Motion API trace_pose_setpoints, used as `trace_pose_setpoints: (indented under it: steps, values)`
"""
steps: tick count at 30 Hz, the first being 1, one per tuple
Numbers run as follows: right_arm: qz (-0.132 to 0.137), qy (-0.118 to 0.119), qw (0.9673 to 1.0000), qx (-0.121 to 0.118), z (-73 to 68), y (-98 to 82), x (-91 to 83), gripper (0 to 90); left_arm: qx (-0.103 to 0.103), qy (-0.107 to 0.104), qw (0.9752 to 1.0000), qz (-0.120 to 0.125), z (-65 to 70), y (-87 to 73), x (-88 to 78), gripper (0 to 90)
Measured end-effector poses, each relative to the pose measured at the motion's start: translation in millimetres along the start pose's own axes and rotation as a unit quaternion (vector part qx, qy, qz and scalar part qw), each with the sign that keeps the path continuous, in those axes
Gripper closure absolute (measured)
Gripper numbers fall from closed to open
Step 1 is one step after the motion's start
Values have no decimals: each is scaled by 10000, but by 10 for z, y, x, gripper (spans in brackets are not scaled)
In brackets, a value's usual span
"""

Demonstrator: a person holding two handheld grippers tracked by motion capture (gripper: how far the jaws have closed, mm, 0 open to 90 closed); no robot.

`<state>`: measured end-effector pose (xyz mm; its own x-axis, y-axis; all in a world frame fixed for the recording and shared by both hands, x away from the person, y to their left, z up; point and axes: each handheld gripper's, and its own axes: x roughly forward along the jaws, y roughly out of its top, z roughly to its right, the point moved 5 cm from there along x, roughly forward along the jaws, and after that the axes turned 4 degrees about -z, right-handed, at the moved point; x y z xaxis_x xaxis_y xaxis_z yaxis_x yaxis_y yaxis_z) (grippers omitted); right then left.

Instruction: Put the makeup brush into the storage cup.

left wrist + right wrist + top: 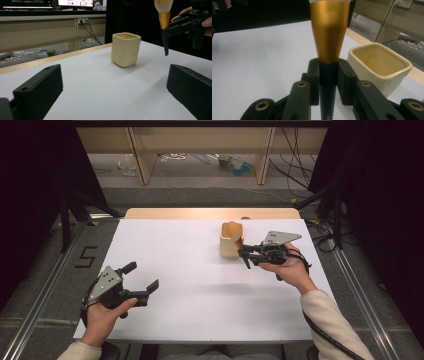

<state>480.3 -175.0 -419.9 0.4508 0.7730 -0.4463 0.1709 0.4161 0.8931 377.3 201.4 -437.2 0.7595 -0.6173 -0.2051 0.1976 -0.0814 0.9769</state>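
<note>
A cream square cup (230,241) (125,49) (379,65) stands upright and empty on the white table (190,275), right of centre towards the far edge. My right gripper (245,254) (166,30) (328,75) is shut on the dark handle of a makeup brush (239,243) (164,20) (329,32). The brush stands upright above the table just beside the cup, gold ferrule and pale bristles up, handle tip down. My left gripper (143,276) (112,87) hovers open near the front left of the table, with nothing between its jaws, facing the cup.
Beyond the table's wooden far edge (210,213) lie floor cables and small items under a wooden bench (200,150). Metal rails (45,285) run along both sides, with a "5" marked on the floor (86,256) at the left. Dark curtains flank the scene.
</note>
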Motion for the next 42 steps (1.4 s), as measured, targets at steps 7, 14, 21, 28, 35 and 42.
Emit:
trace_pose_setpoints:
  steps: [7, 14, 21, 28, 35, 42]
  values:
    - [108, -91, 9999, 50, 10, 25, -13, 750, 10, -1, 10000, -1, 1, 1, 0, 0]
    - [185, -120, 9997, 67, 22, 40, -22, 750, 13, -1, 10000, 4, 2, 2, 0, 0]
    - [257, -139, 9995, 98, 33, 59, -21, 749, 15, 2, 10000, 3, 1, 2, 0, 0]
    - [308, -229, 9992, 149, 47, 90, -27, 750, 17, 3, 10000, 0, 1, 1, 0, 0]
    - [410, -316, 9984, 209, 60, 127, -23, 750, 25, 11, 10000, -2, 1, 1, -1, 0]
    - [490, -370, 9978, 258, 73, 150, -13, 750, 17, 8, 10000, -3, 0, 1, -1, 0]
